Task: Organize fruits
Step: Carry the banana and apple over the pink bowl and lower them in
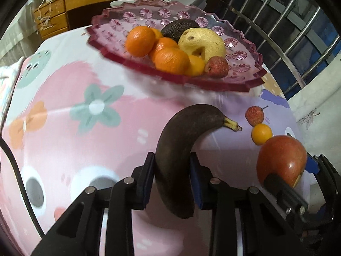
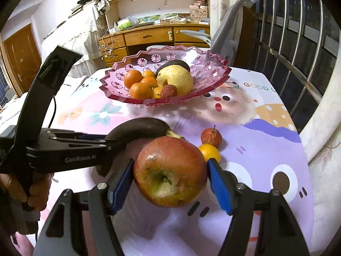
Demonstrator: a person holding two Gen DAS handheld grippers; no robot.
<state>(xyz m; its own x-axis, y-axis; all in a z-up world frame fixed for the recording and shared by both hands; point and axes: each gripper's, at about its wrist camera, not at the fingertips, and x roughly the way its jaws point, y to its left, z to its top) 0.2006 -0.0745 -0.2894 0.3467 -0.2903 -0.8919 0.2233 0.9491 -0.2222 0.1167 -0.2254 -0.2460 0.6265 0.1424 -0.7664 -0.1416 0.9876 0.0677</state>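
My left gripper (image 1: 172,170) is shut on a blackened banana (image 1: 181,149), whose stem points right. In the right wrist view the same banana (image 2: 138,130) curves out of the left gripper's black body (image 2: 64,149). The right gripper (image 2: 170,170) is shut on a red apple (image 2: 170,170), both blue pads pressing its sides; that apple (image 1: 281,160) also shows at the right of the left wrist view. A pink glass fruit bowl (image 2: 213,72) (image 1: 102,21) at the back holds oranges (image 2: 133,79), a yellow pear (image 2: 177,76), an avocado and a small red fruit.
On the patterned cloth (image 2: 255,149), just beyond the apple, lie a small red fruit (image 2: 211,137) and a small orange fruit (image 2: 210,152). A metal railing (image 2: 298,42) runs along the right. A wooden desk (image 2: 149,36) stands behind the table. A hand (image 2: 12,187) grips the left tool.
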